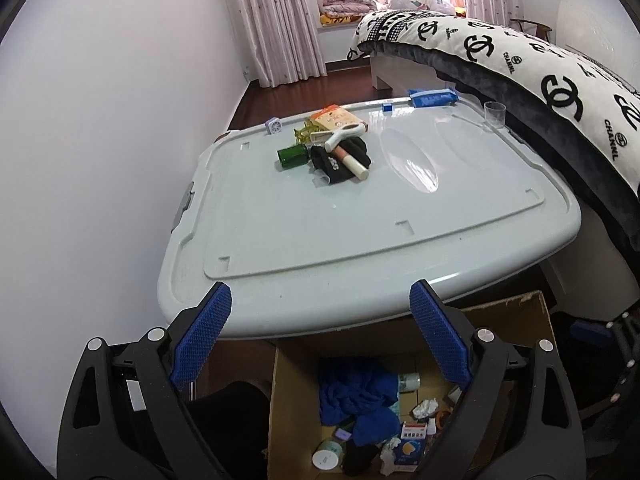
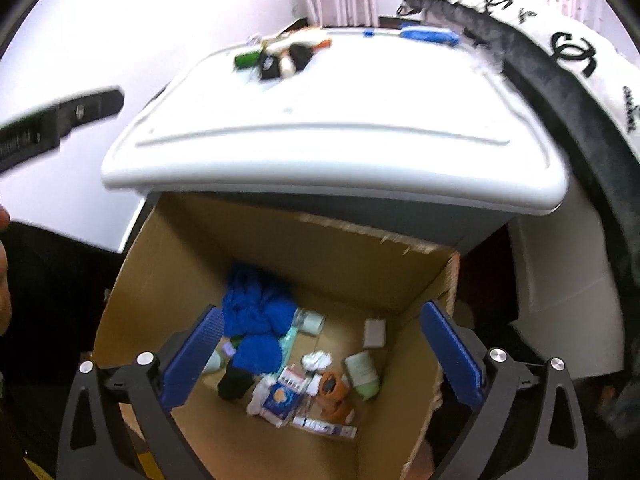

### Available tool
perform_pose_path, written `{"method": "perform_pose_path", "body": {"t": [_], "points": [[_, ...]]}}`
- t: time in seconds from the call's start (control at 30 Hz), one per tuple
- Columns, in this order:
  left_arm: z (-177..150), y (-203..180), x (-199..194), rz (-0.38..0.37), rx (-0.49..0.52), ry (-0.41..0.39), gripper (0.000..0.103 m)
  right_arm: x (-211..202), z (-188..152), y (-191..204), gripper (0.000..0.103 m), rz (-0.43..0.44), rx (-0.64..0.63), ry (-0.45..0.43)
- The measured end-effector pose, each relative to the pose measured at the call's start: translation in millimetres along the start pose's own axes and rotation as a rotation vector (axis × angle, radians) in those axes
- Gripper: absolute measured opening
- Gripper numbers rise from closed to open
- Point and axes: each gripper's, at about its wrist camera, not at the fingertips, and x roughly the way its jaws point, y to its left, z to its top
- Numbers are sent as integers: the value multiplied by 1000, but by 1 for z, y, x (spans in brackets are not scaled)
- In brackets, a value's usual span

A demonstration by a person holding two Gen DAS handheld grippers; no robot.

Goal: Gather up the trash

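A pile of trash lies on the grey bin lid [image 1: 320, 216]: a green bottle [image 1: 294, 157], a black cloth [image 1: 340, 158], a white tube [image 1: 352, 160], an orange box [image 1: 336, 117]. A blue wrapper [image 1: 432, 99] and a clear cup [image 1: 494, 114] sit at the lid's far edge. A cardboard box [image 2: 280, 240] on the floor holds a blue cloth [image 2: 256, 320], tissues and small packets. My left gripper [image 1: 320, 344] is open and empty over the lid's near edge. My right gripper [image 2: 320, 356] is open and empty above the box.
A bed with a black-and-white quilt [image 1: 520, 52] runs along the right of the lid. A white wall [image 1: 100, 140] is on the left. Curtains and a window are at the back. The left gripper's body [image 2: 60, 120] shows in the right wrist view.
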Motion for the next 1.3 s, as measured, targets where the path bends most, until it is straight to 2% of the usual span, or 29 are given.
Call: {"method": "perform_pose_path", "body": {"t": [0.4, 0.63, 0.8, 0.93, 1.2, 1.3], "points": [[30, -4, 19, 1, -17, -12, 88, -17, 45, -16, 98, -29, -23, -103], [59, -12, 30, -1, -14, -55, 88, -28, 73, -33, 98, -45, -10, -157], [81, -25, 34, -30, 0, -115, 88, -50, 107, -40, 98, -115, -47, -272], [89, -37, 34, -44, 19, -156, 89, -59, 110, -49, 98, -141, -47, -352], [93, -56, 51, -91, 40, -136, 92, -44, 106, -69, 98, -160, 11, -324], [94, -60, 51, -95, 44, -156, 92, -42, 103, -66, 98, -180, -3, -326]]}}
